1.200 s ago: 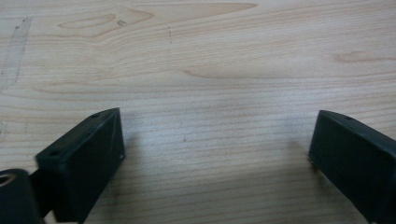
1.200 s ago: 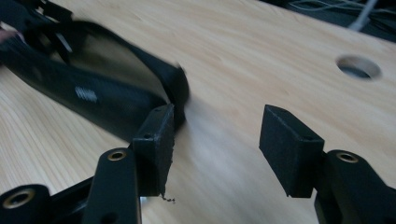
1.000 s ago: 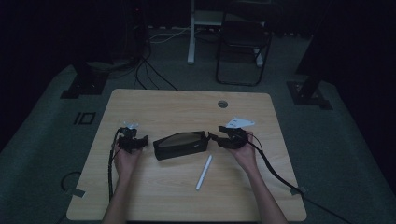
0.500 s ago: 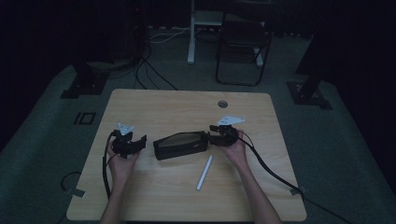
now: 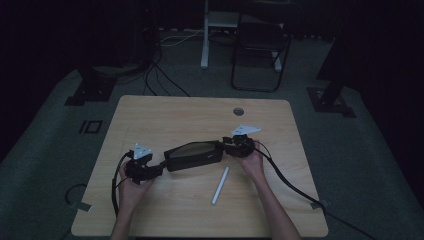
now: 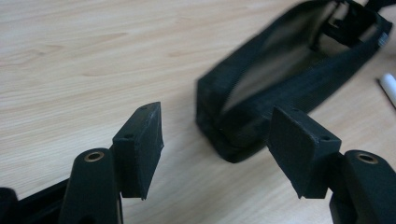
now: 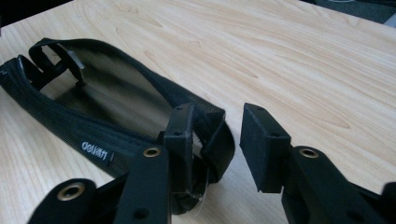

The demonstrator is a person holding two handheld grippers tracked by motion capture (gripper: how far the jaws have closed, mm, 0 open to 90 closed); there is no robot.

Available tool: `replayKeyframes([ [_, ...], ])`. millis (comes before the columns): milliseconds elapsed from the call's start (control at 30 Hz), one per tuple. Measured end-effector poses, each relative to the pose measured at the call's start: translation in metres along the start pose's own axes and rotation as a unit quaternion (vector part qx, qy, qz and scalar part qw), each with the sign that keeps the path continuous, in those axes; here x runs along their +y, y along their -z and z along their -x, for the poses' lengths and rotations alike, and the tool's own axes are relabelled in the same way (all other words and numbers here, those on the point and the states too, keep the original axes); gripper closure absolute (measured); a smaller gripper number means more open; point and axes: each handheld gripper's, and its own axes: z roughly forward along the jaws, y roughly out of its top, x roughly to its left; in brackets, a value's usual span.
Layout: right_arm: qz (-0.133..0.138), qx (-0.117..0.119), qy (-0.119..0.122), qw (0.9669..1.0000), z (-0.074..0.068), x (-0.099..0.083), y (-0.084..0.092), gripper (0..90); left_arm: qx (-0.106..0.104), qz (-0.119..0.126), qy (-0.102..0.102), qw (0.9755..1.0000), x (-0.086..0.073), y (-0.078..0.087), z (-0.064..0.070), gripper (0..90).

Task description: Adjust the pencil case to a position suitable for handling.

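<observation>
My left gripper (image 6: 215,154) gapes just short of the pouch (image 6: 280,88); my right gripper (image 7: 215,149) has been closing, its strap (image 7: 219,140) half-hidden between the jaws.

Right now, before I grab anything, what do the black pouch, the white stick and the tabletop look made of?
The black pouch looks like woven fabric with mesh side panels: a coarse weave, matte, a zipper line along its open top and a small sewn label. The white stick is smooth and plain, possibly plastic; too small to tell. The tabletop shows light wood grain with a flat, low sheen, likely laminate or sealed wood.
</observation>
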Motion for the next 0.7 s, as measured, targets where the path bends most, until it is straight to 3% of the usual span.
replayKeyframes([
  [100,-0.005,0.004,0.005,1.0,-0.004,-0.001,0.001,68.1,0.017,-0.023,-0.027,0.9992,-0.002,-0.01,0.006,36.1],
  [200,-0.012,0.009,0.01,0.9998,-0.008,-0.002,0.004,71.4,0.041,-0.033,-0.038,0.9979,-0.004,-0.019,0.009,37.8],
  [533,-0.05,0.026,0.072,0.9958,-0.039,-0.009,0.022,72.6,0.076,-0.006,-0.01,0.997,-0.001,-0.039,-0.003,41.5],
  [567,-0.049,0.04,0.076,0.9951,-0.043,-0.012,0.026,72.5,0.078,0.0,-0.001,0.9969,-0.001,-0.041,-0.007,42.3],
  [700,-0.043,0.047,0.072,0.9954,-0.043,-0.016,0.033,67.8,0.074,0.001,0.002,0.9973,-0.002,-0.044,-0.011,42.4],
])
